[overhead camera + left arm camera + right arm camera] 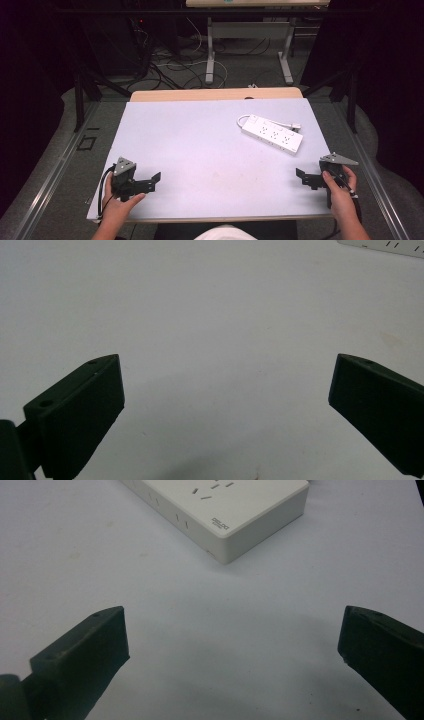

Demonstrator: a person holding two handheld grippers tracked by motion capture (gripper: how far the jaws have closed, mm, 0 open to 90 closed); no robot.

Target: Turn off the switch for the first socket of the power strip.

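Observation:
A white power strip (272, 133) lies flat on the pale table (200, 150) at the right rear, its short cord curled at its far end. My left gripper (156, 181) rests near the table's front left, held by a hand, its jaws wide apart with bare table between them (227, 375). My right gripper (300, 176) sits near the front right edge, open too (232, 630). The power strip (220, 505) lies just ahead of the right gripper, not touched. A corner of the power strip (385, 245) shows at the top right of the left gripper view.
Beyond the table's wooden far edge (215, 94) the floor holds loose cables (175, 65) and the legs of another desk (210, 50). Dark curtains close both sides. Metal rails (60, 165) run along the table's left and right.

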